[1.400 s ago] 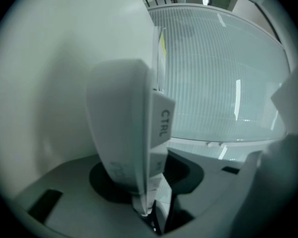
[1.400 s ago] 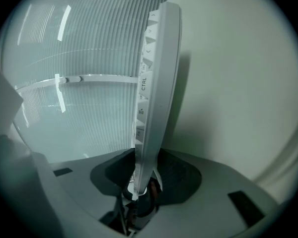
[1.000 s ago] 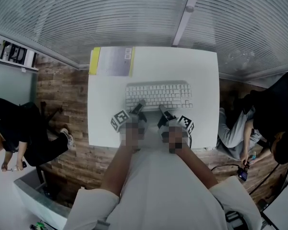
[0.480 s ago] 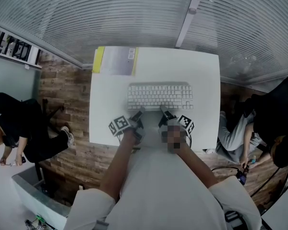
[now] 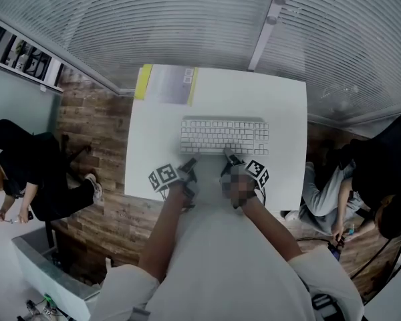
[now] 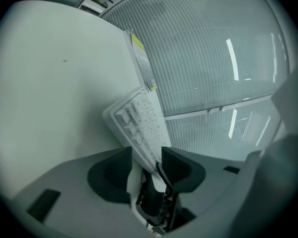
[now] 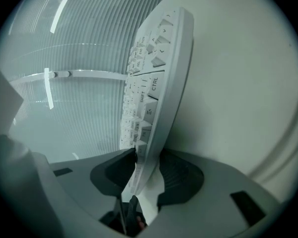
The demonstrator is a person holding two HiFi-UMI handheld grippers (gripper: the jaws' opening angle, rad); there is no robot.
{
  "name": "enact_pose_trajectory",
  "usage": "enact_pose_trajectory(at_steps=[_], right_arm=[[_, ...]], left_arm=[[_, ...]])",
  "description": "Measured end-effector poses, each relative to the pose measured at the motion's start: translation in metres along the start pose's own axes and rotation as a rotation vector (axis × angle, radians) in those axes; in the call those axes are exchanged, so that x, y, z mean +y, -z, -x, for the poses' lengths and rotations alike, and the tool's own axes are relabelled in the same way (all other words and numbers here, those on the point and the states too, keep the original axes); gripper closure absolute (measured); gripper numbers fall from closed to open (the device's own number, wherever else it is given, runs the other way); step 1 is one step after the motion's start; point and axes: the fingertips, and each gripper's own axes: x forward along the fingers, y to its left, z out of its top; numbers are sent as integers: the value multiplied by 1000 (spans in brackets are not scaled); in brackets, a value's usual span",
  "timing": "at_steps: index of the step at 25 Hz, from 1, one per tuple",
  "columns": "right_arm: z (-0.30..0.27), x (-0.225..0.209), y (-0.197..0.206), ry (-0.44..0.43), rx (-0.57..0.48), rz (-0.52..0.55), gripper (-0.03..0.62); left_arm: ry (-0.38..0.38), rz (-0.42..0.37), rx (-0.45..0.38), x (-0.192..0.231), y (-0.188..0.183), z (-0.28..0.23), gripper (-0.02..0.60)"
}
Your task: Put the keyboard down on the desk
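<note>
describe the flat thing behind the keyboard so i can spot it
Start at the white desk. At its far left corner, beyond the white keyboard, lies a flat grey sheet. Its yellow left edge sets it apart.

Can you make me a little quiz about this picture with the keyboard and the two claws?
1. True or false: the keyboard is black.
2. Which claw is pinching the keyboard's near edge? A) left claw B) right claw C) neither
3. Fill in the gap: the grey sheet with a yellow edge lies at the far ___ corner of the desk.

Key: 1 false, it is white. 2 B, because the left claw's jaws stand apart around the edge without pressing on it. 3 left.
</note>
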Motion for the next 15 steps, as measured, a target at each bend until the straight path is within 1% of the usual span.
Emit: enact_pose_trajectory(at_steps=[3,12,15], right_arm=[[-3,-3,-2,16,12,-4,447],[-6,-14,1,124,58,-57,436],[-1,-16,4,126,83,-47,422]], left_arm=[[-9,14,-20,4,0,0,405],[3,35,-64,5,-3,2,405],[15,41,-72,3,-2,2,405]])
